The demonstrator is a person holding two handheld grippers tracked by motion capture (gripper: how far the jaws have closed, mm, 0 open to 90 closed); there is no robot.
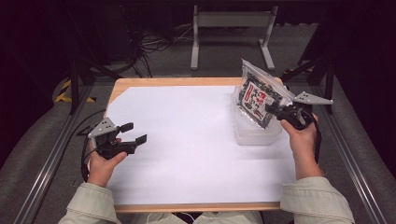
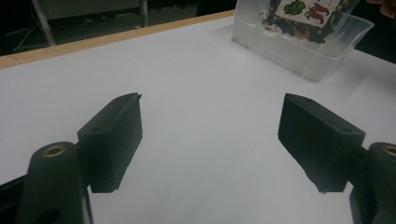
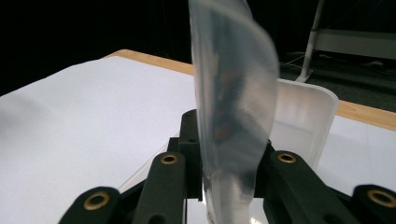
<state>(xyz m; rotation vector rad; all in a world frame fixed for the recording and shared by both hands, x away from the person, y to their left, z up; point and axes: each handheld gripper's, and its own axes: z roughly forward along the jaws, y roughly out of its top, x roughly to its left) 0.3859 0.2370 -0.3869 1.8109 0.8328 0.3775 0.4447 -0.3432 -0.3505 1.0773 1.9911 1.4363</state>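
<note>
Glossy plastic bag (image 1: 258, 100) | pinched by right tongs (image 1: 272, 110) | seemingly over translucent tub (image 1: 254, 135)

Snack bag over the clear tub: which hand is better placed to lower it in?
Right. The right gripper is already shut on the snack bag, holding it upright over the clear tub. The left gripper hangs open across the white sheet, far from the tub, holding nothing.

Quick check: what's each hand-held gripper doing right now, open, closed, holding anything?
Left hand-held gripper: open, nothing between its jaws.
Right hand-held gripper: closed on the clear plastic zip bag with a printed label, held over the translucent plastic container.
</note>
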